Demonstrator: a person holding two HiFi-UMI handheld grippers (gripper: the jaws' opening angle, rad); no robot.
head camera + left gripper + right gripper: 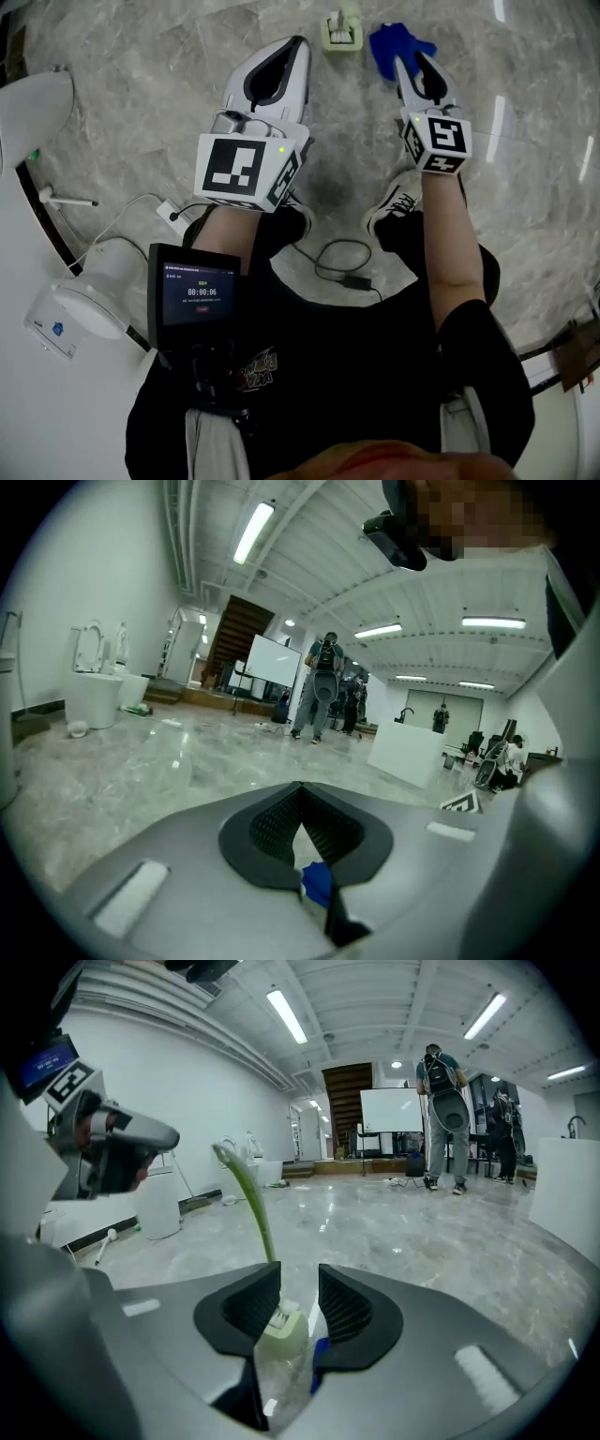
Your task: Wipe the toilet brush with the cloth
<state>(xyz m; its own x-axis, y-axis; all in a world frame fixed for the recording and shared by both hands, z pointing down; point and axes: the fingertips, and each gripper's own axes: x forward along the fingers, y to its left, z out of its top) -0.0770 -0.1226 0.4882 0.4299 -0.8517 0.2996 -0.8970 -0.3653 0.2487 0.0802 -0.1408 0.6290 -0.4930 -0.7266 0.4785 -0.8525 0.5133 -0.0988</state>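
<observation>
A pale green toilet brush stands in its holder on the marble floor, with a blue cloth lying just to its right. My right gripper hangs over the cloth. In the right gripper view its jaws stand apart with nothing gripped. Through the gap I see the brush holder, its green handle and an edge of the cloth. My left gripper is left of the brush, with its tips touching and nothing held. In the left gripper view a bit of the cloth shows below the jaws.
A white toilet and a white bin stand at the left. A black cable lies on the floor by the person's shoes. People and a white counter are far across the hall.
</observation>
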